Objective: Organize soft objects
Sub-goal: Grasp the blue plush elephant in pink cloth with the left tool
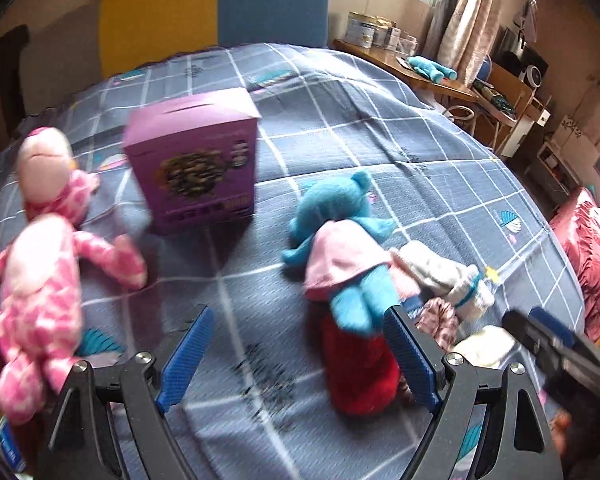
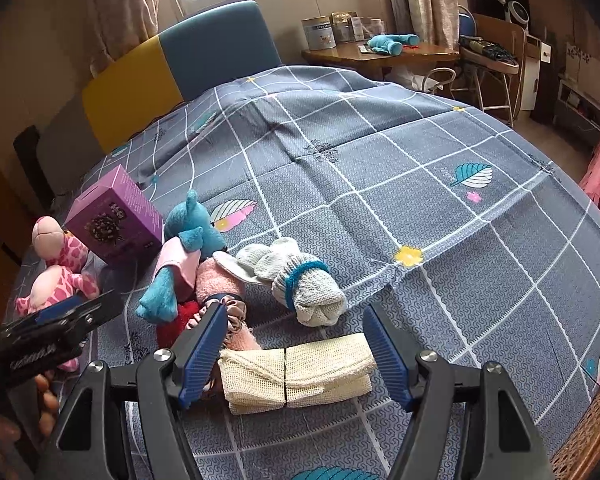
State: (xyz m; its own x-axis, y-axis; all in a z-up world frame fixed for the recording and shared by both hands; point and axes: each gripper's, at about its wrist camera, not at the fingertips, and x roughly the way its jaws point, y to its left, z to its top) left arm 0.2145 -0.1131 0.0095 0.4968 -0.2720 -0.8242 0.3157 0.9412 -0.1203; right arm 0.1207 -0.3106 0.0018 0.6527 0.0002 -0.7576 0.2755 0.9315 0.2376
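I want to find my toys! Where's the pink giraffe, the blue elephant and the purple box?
pink giraffe [image 1: 40, 280], left wrist view, on its belly.
blue elephant [image 1: 332, 204], left wrist view, on its head.
purple box [image 2: 114, 222], right wrist view, on its front face.

Left gripper [image 1: 298, 354]: jaws spread wide, nothing between the blue pads, tilted downward. Also seen at the left edge of the right wrist view, with fingers [image 2: 48, 400] of the person's hand beneath it.

Right gripper [image 2: 294, 350]: jaws apart, pads pressing on nothing, tilted downward. Its black body and blue pad show at the right edge of the left wrist view.
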